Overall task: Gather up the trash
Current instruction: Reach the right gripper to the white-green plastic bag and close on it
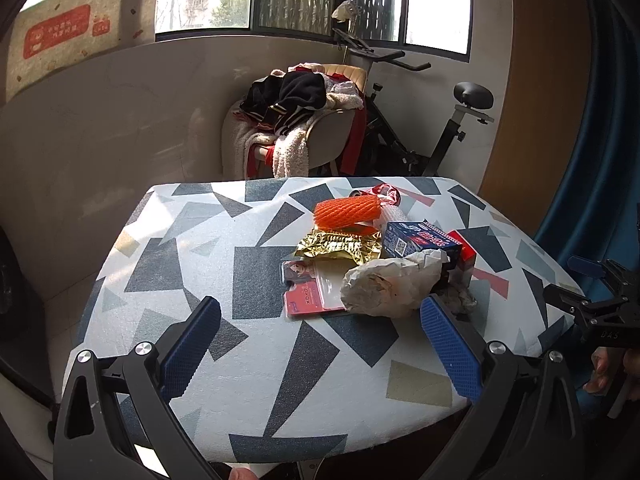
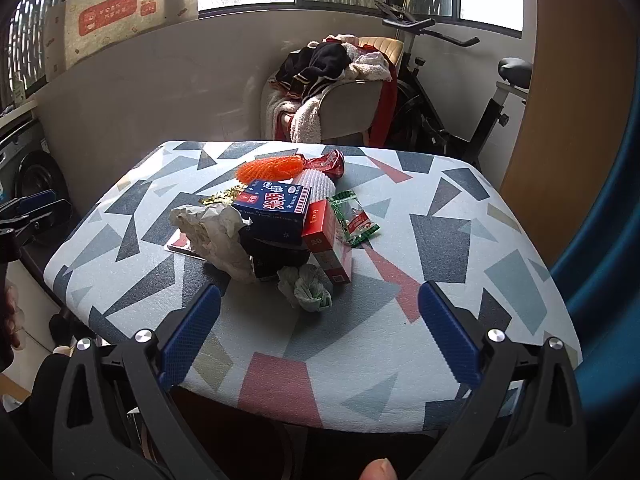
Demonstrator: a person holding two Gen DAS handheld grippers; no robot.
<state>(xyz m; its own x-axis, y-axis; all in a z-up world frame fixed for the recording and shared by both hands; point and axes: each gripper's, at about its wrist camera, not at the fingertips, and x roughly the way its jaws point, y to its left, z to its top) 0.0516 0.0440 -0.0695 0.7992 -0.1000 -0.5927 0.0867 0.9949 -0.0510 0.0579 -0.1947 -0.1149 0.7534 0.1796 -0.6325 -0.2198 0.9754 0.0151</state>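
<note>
Trash (image 2: 276, 228) lies heaped mid-table (image 1: 260, 360) toward the far edge; left gripper (image 1: 320, 344) and right gripper (image 2: 320, 332) hover spread and empty at the near edge. Taking the nearest loose piece first looks wisest.

The pink card pack (image 1: 316, 288) on the tabletop has the letters "XOXO" on it, seen upside down. The blue box (image 2: 272, 210) has big red and white Chinese letters on its top, too blurry to read, and a small line of white words on its side that is also too small to read. In the left wrist view it shows a square QR code. The red box (image 2: 326, 236) shows the number "26". The right gripper (image 1: 600, 312) has the letters "DAS" on its black body. The cardboard sheet (image 2: 108, 12) at the window has a red sign with white Chinese letters, too small to read.
</note>
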